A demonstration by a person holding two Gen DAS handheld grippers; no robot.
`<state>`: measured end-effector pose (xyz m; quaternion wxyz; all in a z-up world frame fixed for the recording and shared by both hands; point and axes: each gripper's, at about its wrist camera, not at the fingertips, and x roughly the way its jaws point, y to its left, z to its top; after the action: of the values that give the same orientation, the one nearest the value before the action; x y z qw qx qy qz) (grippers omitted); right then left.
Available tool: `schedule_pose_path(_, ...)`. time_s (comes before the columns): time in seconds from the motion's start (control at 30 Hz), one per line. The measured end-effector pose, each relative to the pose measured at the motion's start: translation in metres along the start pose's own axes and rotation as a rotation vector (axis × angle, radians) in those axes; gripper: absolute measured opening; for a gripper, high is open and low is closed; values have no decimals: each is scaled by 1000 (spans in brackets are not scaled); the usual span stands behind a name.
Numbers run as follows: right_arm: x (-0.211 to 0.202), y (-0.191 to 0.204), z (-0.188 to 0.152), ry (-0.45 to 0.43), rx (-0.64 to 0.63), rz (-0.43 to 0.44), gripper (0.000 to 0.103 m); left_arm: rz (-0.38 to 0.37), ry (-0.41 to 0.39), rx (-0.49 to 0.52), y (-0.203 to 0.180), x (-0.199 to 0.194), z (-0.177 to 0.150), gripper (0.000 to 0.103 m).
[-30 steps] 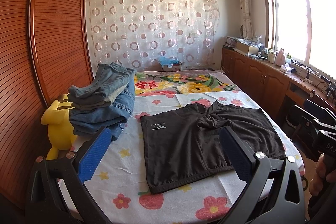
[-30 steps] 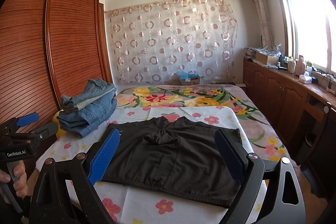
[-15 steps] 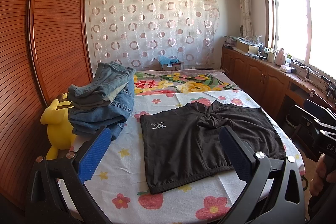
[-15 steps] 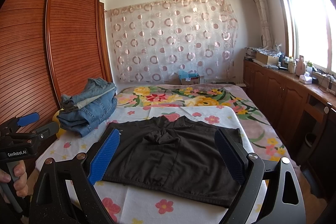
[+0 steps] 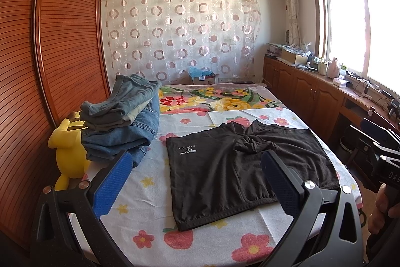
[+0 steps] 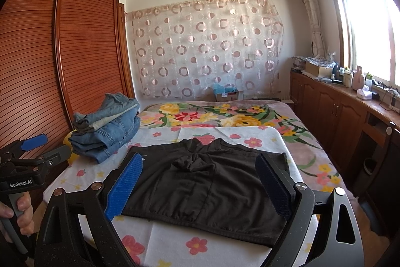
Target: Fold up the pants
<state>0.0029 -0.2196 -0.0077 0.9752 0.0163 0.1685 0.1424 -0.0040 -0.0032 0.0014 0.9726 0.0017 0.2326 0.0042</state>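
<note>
Nearest, the left gripper (image 5: 197, 182) and the right gripper (image 6: 200, 185) are seen held above the bed's near edge, jaws spread wide and gripping nothing. Beyond them, the black shorts (image 5: 247, 172) are laid flat on the flowered sheet (image 5: 150, 194), waistband nearest, with the crotch bunched at mid-garment. Farther left, a stack of folded jeans (image 5: 125, 126) is set beside a yellow plush toy (image 5: 67, 157). A likely fault is judged to be pinching the sheet with the hem, so that both are lifted; the bunched crotch may be folded in as a crease.
</note>
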Motion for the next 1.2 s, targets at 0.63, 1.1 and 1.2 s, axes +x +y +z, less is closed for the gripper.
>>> schedule_pose_path(0.63,4,-4,-3,17,0,2,93,5,26,-4,-7,6,-6,103)
schedule_pose_path(1.1,21,-31,-3,68,-7,-21,93,-59,155,74,-11,69,-25,103)
schedule_pose_path(1.2,25,-35,-2,84,-14,-34,93,-66,174,100,-13,79,-28,103)
